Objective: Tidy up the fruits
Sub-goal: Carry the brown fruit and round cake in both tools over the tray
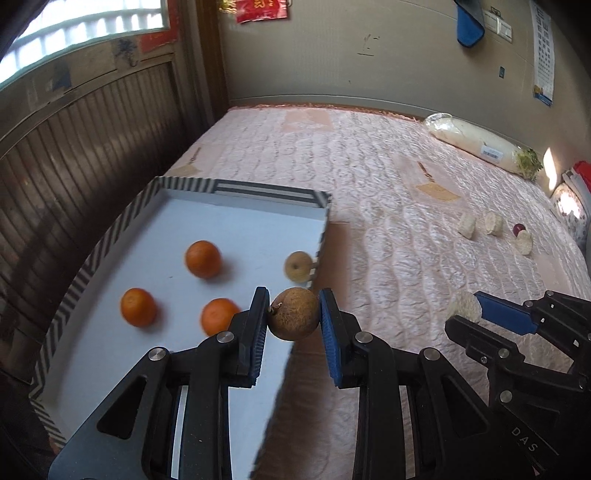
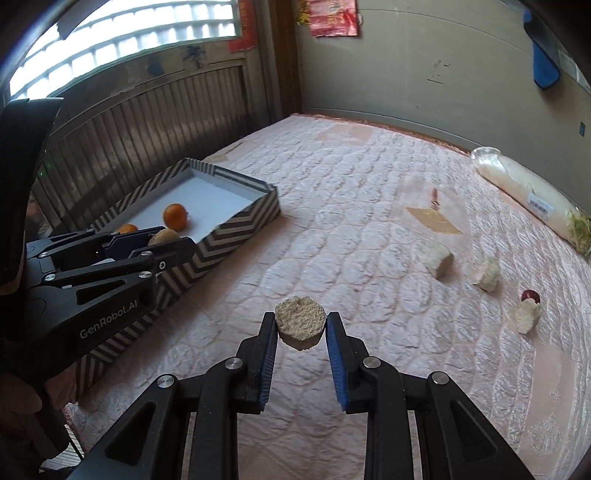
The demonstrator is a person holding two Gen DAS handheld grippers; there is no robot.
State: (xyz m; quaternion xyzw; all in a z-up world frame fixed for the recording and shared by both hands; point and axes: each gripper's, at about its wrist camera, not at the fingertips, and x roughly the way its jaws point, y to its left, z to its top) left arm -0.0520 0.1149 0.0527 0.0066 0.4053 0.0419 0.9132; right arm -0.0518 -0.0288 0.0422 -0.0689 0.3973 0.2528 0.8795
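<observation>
Left gripper (image 1: 293, 314): I have it clamped on a brown fruit (image 1: 293, 314) over the striped box (image 1: 92, 258) edge.
Right gripper (image 2: 301, 326): pinching one pale chunk (image 2: 300, 326) above the bedspread (image 2: 369, 221).
In box: three oranges (image 1: 203, 259), one brown fruit.
Loose chunks: three.

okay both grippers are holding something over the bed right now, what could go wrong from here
The left gripper pinches the round brown fruit only at its fingertips, beside the striped tray's wall; it might slip out or bump that wall. The right gripper holds the crumbly beige chunk, which might break under pressure.

Soft daylight from the window (image 1: 85, 33), motion-blurred oranges (image 1: 203, 259), strong fisheye bending, dark vignetted corners.
</observation>
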